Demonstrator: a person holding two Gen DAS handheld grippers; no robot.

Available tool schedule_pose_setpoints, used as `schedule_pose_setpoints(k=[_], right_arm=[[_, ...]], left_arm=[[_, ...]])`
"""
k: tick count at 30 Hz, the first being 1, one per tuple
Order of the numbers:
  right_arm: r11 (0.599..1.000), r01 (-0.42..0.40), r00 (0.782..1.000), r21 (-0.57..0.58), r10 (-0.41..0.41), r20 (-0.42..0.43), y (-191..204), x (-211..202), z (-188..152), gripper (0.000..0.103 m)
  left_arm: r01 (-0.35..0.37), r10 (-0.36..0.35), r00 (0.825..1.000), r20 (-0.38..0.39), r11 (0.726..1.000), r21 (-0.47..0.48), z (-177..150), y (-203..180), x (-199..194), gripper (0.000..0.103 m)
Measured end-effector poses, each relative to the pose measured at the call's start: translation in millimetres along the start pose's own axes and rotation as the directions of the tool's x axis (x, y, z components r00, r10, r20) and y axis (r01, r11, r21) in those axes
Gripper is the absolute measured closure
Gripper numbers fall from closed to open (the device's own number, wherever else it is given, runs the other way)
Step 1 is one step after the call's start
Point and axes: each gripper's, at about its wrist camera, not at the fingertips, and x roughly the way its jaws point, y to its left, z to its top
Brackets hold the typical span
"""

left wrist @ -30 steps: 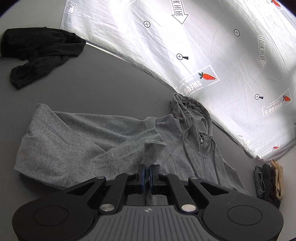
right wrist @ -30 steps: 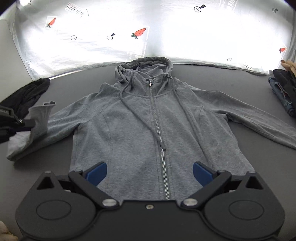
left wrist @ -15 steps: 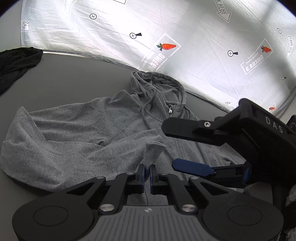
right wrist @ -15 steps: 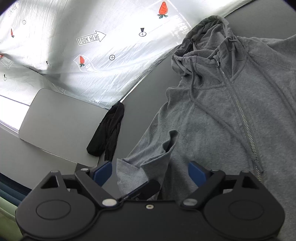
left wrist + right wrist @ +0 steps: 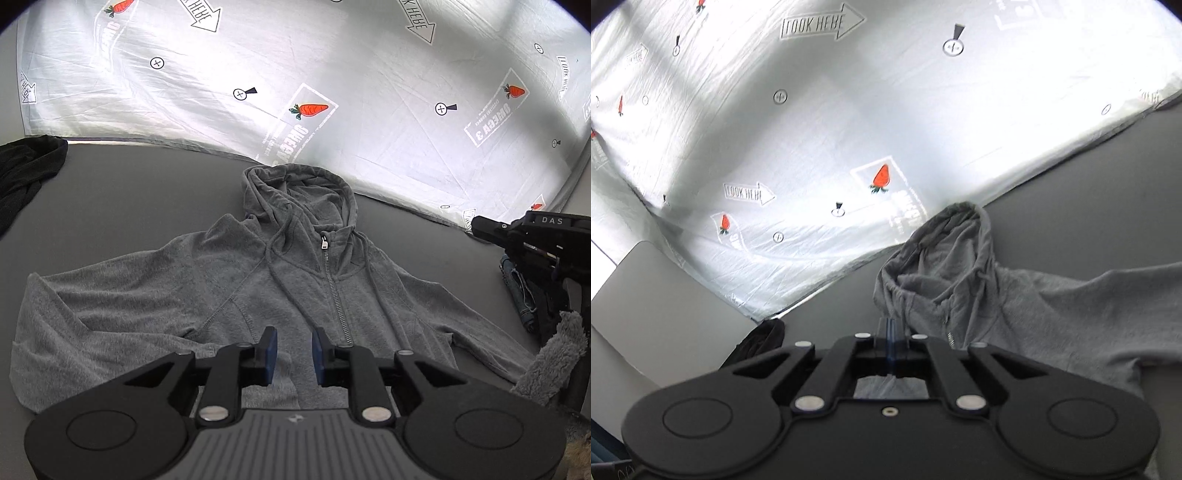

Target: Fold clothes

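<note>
- My left gripper (image 5: 293, 354) has its jaws narrow and opening, nothing pinched between the blue pads; the grey cloth I see in the gap lies on the table below them
- My right gripper (image 5: 891, 341) has its jaws pressed together; a strip of grey shows under them, but whether any cloth is caught between the pads I cannot tell
- The hoodie (image 5: 288, 280) lies face up and zipped on the dark table (image 5: 147, 192), hood toward the silver backdrop (image 5: 369, 110); its sleeve (image 5: 92, 325) on the left of my left view is doubled back toward the chest, the other sleeve runs out to the right edge
- I judge it light, soft and limp: it will sag and drape from any pinch, and the knit should hold in the pads without slipping
- Best holds, I think, are cuffs, shoulder seams and the hem corners; the zipper (image 5: 334, 291) is the one stiff line and the drawstrings (image 5: 280, 258) may trail
- The hem and lower body are hidden behind my left gripper's housing
- The right view is tilted and blurred, showing only the hood and one shoulder
- A black garment (image 5: 26, 173) sits at the far left, cut off by the frame; jeans (image 5: 521, 291) lie half hidden behind the right gripper at the far right
</note>
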Motion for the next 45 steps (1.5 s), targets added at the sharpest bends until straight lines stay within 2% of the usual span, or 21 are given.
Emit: schedule_pose_setpoints(k=[3, 6, 8, 9, 11, 13, 15, 16, 18, 21, 24, 25, 27, 29, 30, 34, 37, 39, 40, 42, 45], right_arm=[[0.995, 0.078, 0.992, 0.063, -0.084, 0.098, -40, -34, 32, 0.103], [0.99, 0.082, 0.997, 0.116, -0.081, -0.018, -64, -30, 31, 0.091], [0.994, 0.082, 0.991, 0.078, -0.073, -0.112, -59, -12, 7, 0.073], [0.996, 0.073, 0.985, 0.058, -0.062, -0.162, -52, -1, -10, 0.07], [0.997, 0.033, 0.958, 0.064, -0.014, -0.288, -38, 24, -47, 0.063], [0.999, -0.009, 0.913, 0.053, 0.03, -0.406, -18, 49, -88, 0.063], [0.999, -0.04, 0.87, 0.018, 0.043, -0.491, 2, 64, -119, 0.068], [0.999, -0.051, 0.853, -0.008, 0.039, -0.52, 10, 68, -130, 0.078], [0.995, -0.067, 0.825, -0.073, 0.014, -0.565, 30, 73, -148, 0.079], [0.994, -0.049, 0.817, -0.097, -0.016, -0.577, 41, 83, -159, 0.079], [0.996, -0.01, 0.812, -0.087, -0.043, -0.582, 45, 94, -166, 0.07], [0.997, -0.012, 0.821, -0.081, -0.036, -0.57, 46, 94, -166, 0.065], [0.996, 0.004, 0.825, -0.087, -0.053, -0.563, 49, 96, -166, 0.069], [0.993, 0.029, 0.826, -0.111, -0.087, -0.557, 51, 100, -166, 0.094], [0.989, 0.034, 0.829, -0.144, -0.109, -0.548, 54, 100, -166, 0.096], [0.963, 0.025, 0.883, -0.267, -0.146, -0.447, 71, 87, -159, 0.1], [0.937, 0.044, 0.936, -0.346, -0.16, -0.313, 80, 66, -132, 0.1], [0.909, 0.099, 0.959, -0.405, -0.195, -0.203, 81, 48, -109, 0.1], [0.886, 0.149, 0.966, -0.439, -0.225, -0.126, 80, 36, -93, 0.1], [0.844, 0.255, 0.959, -0.472, -0.284, 0.01, 69, 10, -66, 0.1], [0.769, 0.448, 0.893, -0.456, -0.406, 0.193, 36, -28, -24, 0.1]], left_arm=[[-0.003, 0.003, 1.0, 0.003, 1.0, -0.014, 7, 4, 8, 0.077], [-0.02, 0.015, 0.999, -0.041, 0.994, -0.109, 9, 24, 25, 0.076], [-0.056, 0.044, 0.996, -0.079, 0.986, -0.158, 9, 37, 35, 0.076], [-0.075, 0.058, 0.994, -0.098, 0.981, -0.181, 9, 44, 40, 0.076], [-0.105, 0.08, 0.988, -0.129, 0.974, -0.201, 7, 55, 46, 0.076], [-0.132, 0.1, 0.982, -0.157, 0.971, -0.201, 1, 64, 46, 0.076], [-0.143, 0.105, 0.977, -0.184, 0.968, -0.206, -6, 72, 44, 0.074], [-0.144, 0.102, 0.975, -0.198, 0.967, -0.212, -10, 77, 44, 0.073], [-0.146, 0.093, 0.97, -0.226, 0.962, -0.231, -18, 89, 45, 0.07], [-0.133, 0.064, 0.963, -0.263, 0.958, -0.253, -28, 103, 49, 0.07], [-0.099, 0.016, 0.963, -0.27, 0.95, -0.297, -36, 118, 52, 0.069], [-0.085, -0.002, 0.963, -0.271, 0.948, -0.308, -36, 121, 52, 0.068], [-0.072, -0.017, 0.963, -0.268, 0.945, -0.319, -36, 123, 51, 0.067], [-0.063, -0.028, 0.964, -0.264, 0.942, -0.328, -36, 124, 50, 0.065], [-0.061, -0.029, 0.965, -0.262, 0.942, -0.329, -35, 124, 49, 0.063], [-0.048, -0.022, 0.976, -0.216, 0.948, -0.314, -28, 118, 32, 0.054], [-0.032, -0.004, 0.992, -0.128, 0.958, -0.283, -17, 110, 11, 0.036], [-0.034, 0.017, 0.997, -0.069, 0.968, -0.249, -10, 102, -4, 0.017], [-0.04, 0.031, 0.998, -0.046, 0.974, -0.224, -7, 97, -9, 0.015], [-0.052, 0.051, 0.999, -0.013, 0.983, -0.176, 0, 88, -17, 0.012], [-0.055, 0.055, 0.998, -0.003, 0.991, -0.124, 6, 73, -16, 0.004]])
